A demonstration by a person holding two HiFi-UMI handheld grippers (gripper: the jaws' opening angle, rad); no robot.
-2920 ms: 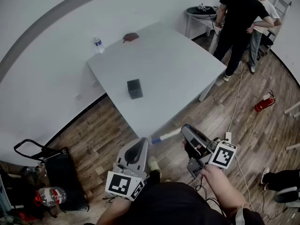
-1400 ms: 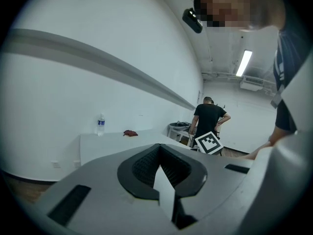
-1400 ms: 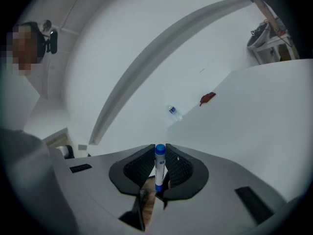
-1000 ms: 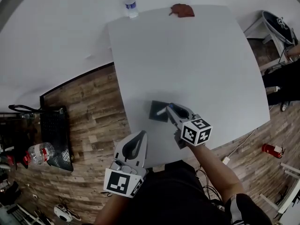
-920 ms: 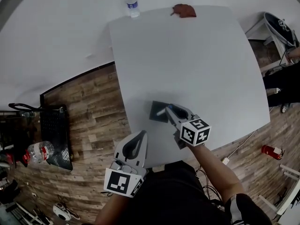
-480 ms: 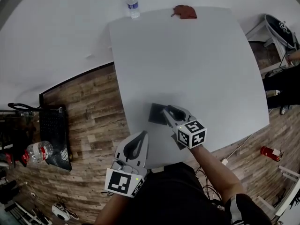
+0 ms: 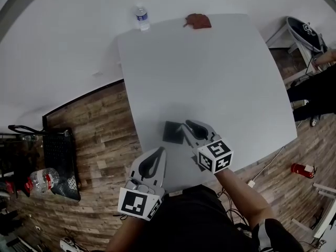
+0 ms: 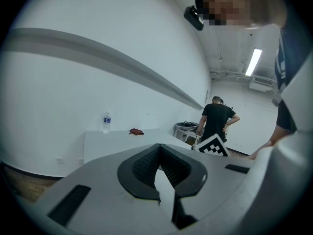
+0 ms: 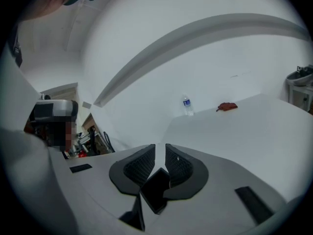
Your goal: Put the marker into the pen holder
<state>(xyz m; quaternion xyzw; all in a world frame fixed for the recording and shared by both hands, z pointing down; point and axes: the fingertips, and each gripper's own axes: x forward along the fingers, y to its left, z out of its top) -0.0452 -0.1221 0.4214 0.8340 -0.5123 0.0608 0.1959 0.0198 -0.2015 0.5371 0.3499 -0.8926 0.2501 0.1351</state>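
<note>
The black square pen holder [image 7: 172,132] stands near the white table's [image 7: 210,72] front edge. My right gripper [image 7: 188,126] hovers just to its right, with its tips over the holder's rim. In the right gripper view its jaws [image 9: 160,153] stand slightly open with nothing between them, and the dark holder [image 9: 155,190] shows through the gap below. No marker shows in any view. My left gripper [image 7: 159,151] hangs off the table's front edge, below and left of the holder; its pads [image 8: 146,163] meet at the tips, empty.
A water bottle [image 7: 140,18] and a red-brown cloth [image 7: 198,21] sit at the table's far edge. A black cart [image 7: 58,156] stands on the wood floor to the left and a red fire extinguisher [image 7: 299,168] to the right. A person [image 8: 215,121] stands beyond the table.
A second ago a light marker tip stuck out of my right gripper over the holder; now it is gone from view and the jaws are parted. The left gripper has stayed put.
</note>
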